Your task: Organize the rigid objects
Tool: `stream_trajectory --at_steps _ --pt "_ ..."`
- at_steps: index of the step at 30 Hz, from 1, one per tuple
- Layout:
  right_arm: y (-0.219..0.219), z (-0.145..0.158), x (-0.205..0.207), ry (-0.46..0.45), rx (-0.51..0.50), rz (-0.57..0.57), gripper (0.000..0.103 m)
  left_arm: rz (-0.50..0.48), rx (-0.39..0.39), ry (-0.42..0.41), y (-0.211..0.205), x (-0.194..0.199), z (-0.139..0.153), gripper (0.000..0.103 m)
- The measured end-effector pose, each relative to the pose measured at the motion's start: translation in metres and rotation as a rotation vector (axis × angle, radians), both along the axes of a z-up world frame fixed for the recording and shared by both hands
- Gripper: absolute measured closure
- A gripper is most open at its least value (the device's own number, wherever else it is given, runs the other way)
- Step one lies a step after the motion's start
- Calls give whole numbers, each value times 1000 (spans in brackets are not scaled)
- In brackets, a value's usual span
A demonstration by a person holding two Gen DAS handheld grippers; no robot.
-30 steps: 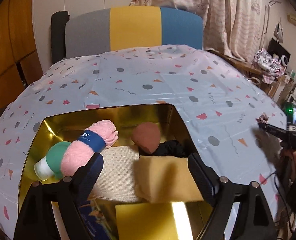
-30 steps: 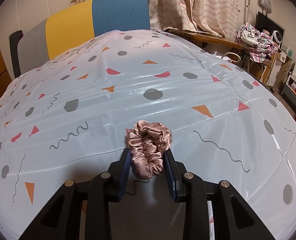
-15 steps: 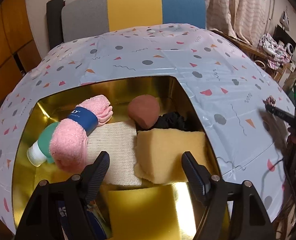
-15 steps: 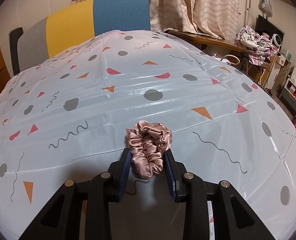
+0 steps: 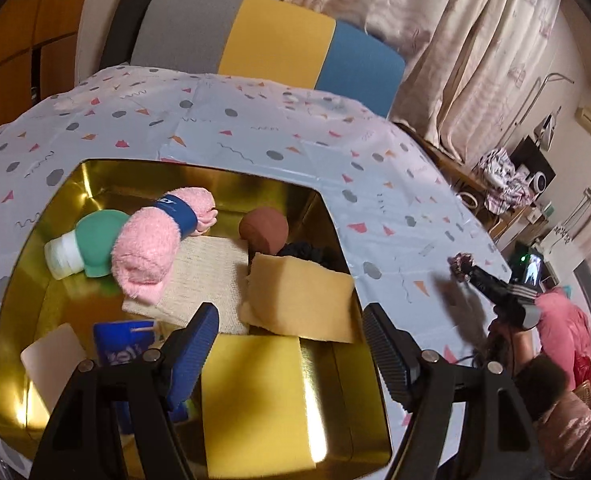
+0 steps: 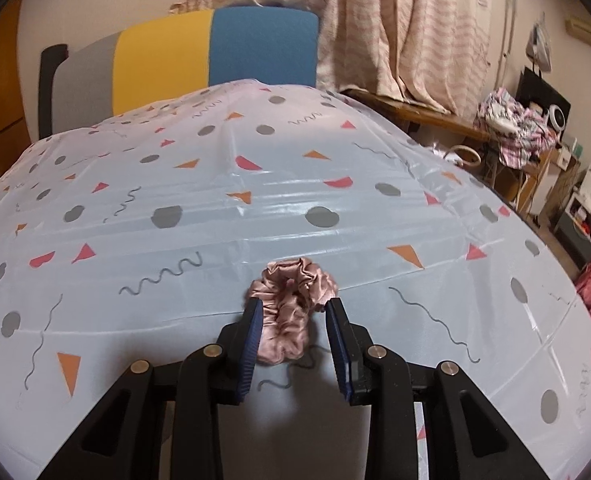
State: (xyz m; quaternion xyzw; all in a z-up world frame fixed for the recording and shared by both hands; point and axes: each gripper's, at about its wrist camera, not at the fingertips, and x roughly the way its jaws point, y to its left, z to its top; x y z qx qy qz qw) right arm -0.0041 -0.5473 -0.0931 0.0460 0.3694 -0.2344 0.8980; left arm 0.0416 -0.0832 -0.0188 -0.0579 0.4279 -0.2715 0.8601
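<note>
1. Left gripper (image 5: 291,344): jaws spread wide, nothing between the ribbed blue pads (image 5: 193,354); tilted, pointing forward and down
2. Right gripper (image 6: 295,320): jaws parted; the left pad touches the scrunchie (image 6: 291,308), the right pad stands a little off it; held low and level
3. Right gripper also seen from the left wrist view (image 5: 465,266), far to the right, held out with its tips near the surface
4. The hand behind it is blurred, grip not readable
</note>
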Motion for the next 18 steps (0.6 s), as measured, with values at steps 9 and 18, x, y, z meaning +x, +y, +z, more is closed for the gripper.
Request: stream_trajectory --at_steps 9,18 --pt "35 20 -33 -47 33 89 70 73 140 -31 4 -13 6 28" --pt "72 41 -58 -86 95 162 71 54 135 -54 11 -26 7 28"
